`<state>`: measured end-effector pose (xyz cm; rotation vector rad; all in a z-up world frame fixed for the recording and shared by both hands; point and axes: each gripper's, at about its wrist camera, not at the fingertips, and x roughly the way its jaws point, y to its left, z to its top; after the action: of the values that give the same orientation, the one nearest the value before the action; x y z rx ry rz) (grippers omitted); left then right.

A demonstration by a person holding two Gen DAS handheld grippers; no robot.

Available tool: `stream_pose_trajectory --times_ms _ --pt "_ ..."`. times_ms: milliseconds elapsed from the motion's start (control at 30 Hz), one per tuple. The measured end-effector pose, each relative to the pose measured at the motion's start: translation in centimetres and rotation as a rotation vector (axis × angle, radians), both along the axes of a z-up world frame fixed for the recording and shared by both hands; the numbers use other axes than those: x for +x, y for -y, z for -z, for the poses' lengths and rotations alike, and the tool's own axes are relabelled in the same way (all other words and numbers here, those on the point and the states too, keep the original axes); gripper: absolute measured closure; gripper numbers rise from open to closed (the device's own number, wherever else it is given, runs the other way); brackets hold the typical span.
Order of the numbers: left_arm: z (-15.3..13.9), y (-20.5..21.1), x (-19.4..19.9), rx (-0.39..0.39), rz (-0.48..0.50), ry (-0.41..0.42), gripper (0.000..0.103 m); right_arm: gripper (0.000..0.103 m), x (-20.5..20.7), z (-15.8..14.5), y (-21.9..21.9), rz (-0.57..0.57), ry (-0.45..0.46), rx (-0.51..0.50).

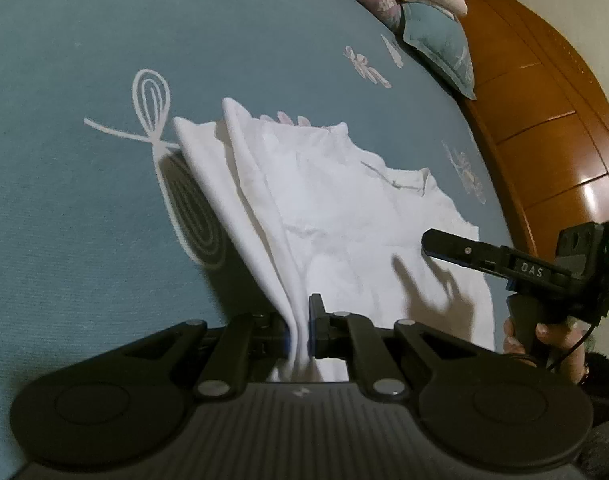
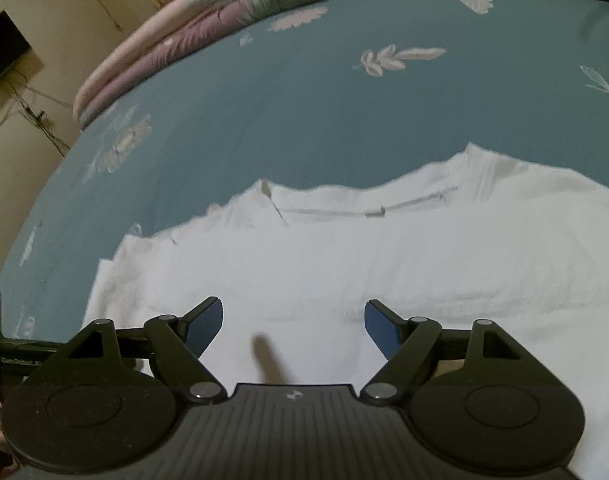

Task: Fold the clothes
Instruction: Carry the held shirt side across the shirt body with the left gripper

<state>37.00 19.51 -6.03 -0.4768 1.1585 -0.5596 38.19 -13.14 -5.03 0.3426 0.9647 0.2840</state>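
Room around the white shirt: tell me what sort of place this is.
Most likely a bedroom. The white shirt lies on a bed with a teal printed sheet, a folded floral quilt sits at the far end, and a wooden headboard stands beside a pillow.

White garment (image 1: 336,208), one edge lifted

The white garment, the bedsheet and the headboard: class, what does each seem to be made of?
White garment: soft matte fabric, probably cotton; it drapes and creases where the left gripper pinches it.
Bedsheet: teal woven cloth, matte, with printed pale motifs.
Headboard: apparently varnished wood; orange-brown, with glossy highlights.
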Motion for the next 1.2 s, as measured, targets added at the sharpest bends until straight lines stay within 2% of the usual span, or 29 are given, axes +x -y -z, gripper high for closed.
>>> stream_pose_trajectory --times_ms 333,700,1033,1200 --pt "-4.7 2.3 0.0 -0.007 0.014 0.013 0.097 0.018 -2.9 -1.9 3.0 -0.009 0.060 0.006" --pt "-9.7 9.2 -0.5 0.060 0.032 0.014 0.097 0.016 -5.9 -2.9 10.3 -0.028 0.116 0.040" --pt "-12.0 16.1 0.6 -0.022 0.081 -0.025 0.096 0.016 -8.1 -2.2 15.8 0.031 0.129 0.089" --pt "-12.3 19.9 1.7 -0.058 0.145 -0.027 0.096 0.015 -9.4 -1.9 18.0 0.080 0.130 0.096"
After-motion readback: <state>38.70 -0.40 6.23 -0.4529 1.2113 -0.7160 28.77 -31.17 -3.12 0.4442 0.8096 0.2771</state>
